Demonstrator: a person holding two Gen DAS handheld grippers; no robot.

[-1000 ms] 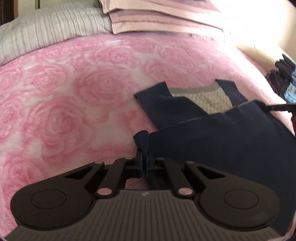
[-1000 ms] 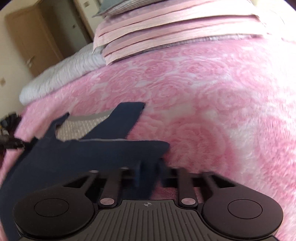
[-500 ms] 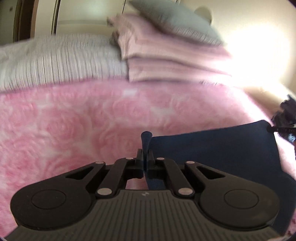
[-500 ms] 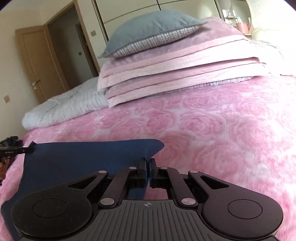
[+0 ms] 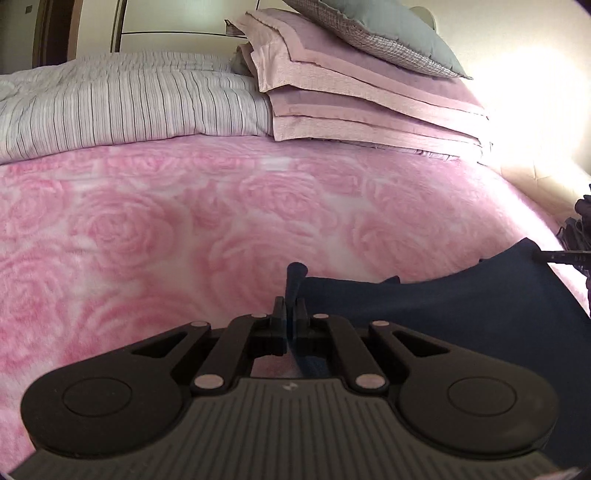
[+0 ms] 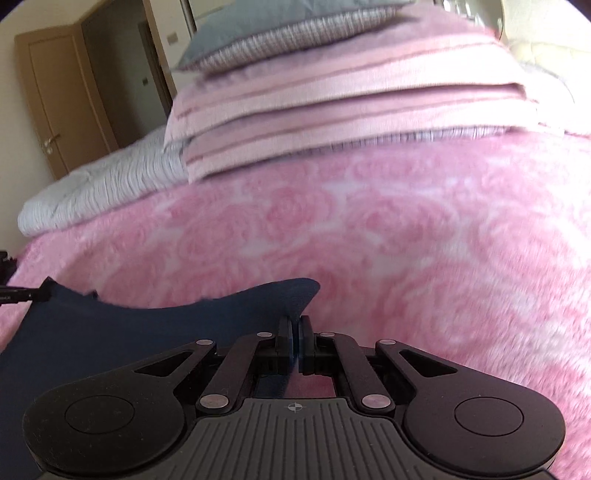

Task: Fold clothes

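In the left wrist view, the left gripper [image 5: 290,308] is clamping its jaws fully together on a corner of the dark navy fabric garment [image 5: 461,314], a small tuft of cloth poking up above the pinch. The garment is stretching away to the right as a taut sheet over the fluffy pink rose-patterned blanket [image 5: 184,229], and at its far corner the thin black tip of the right gripper [image 5: 554,255] is meeting the cloth. Holding two corners apart this way is probably keeping the edge straight for a clean fold. The navy cloth is looking smooth and thin beside the plush, embossed blanket. Behind, a ribbed white striped duvet [image 5: 122,107] and a stack of flat pink folded blankets [image 5: 369,107] under a grey pillow [image 5: 388,33] are lying clear of the work.

In the right wrist view, which is blurred, the right gripper [image 6: 294,341] is likewise pinching shut on another corner of the navy garment [image 6: 110,332], the fabric curving up in a soft peak before the jaws. The cloth is spreading leftward to where the left gripper's tip [image 6: 22,294] is gripping it. A brown wooden door [image 6: 62,99] is standing beyond the bed.
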